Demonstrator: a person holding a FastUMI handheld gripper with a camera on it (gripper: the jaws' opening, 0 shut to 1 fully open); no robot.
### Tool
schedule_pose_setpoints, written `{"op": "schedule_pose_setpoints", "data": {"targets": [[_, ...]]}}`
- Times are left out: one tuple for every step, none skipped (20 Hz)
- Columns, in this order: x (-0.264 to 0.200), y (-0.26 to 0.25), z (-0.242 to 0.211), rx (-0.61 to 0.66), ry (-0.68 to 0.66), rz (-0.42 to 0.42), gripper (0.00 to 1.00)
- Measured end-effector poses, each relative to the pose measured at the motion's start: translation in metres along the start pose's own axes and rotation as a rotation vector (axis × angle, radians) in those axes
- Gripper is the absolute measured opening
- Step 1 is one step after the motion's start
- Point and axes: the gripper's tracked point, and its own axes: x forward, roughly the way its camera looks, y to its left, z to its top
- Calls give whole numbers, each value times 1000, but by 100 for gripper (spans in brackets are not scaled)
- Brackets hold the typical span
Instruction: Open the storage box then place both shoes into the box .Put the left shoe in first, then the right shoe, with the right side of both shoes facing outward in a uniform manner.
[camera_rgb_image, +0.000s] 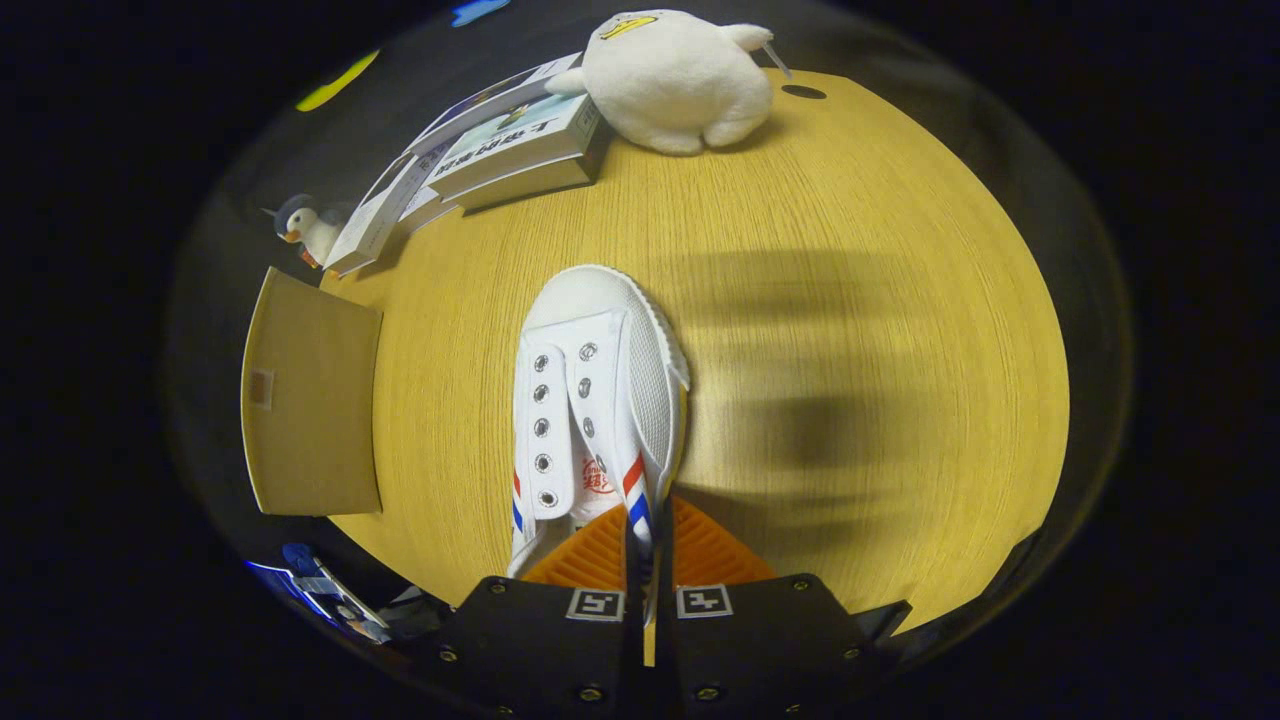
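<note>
My gripper (640, 545) is clamped on the heel-side collar of the white canvas shoe (597, 400) at frame centre, toe pointing away; it looks light and floppy, so I'd trust that stiffer rim.

We see a small red logo inside the white shoe (598, 400), too small to read; print on the top book (520, 138) is illegible too.
</note>
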Motion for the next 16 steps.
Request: {"op": "schedule_pose_setpoints", "data": {"targets": [[-4, 2, -1, 19, 3, 5, 5], [-8, 6, -1, 30, 4, 16, 5], [-13, 9, 0, 37, 3, 23, 5], [-18, 13, 1, 38, 0, 25, 5], [-22, 16, 4, 32, -4, 22, 4], [-27, 18, 6, 23, -8, 18, 4], [-32, 21, 8, 16, -13, 12, 4], [-37, 24, 10, 8, -24, 9, 5], [-43, 28, 12, -1, -33, 9, 5], [-47, 32, 14, -5, -39, 8, 5], [-51, 37, 16, -11, -40, 7, 4], [-56, 42, 17, -18, -40, 6, 4], [-60, 47, 18, -30, -41, 5, 4], [-63, 53, 20, -44, -41, 2, 4], [-66, 59, 21, -60, -41, -1, 4], [-69, 66, 23, -77, -42, -2, 4]]}}
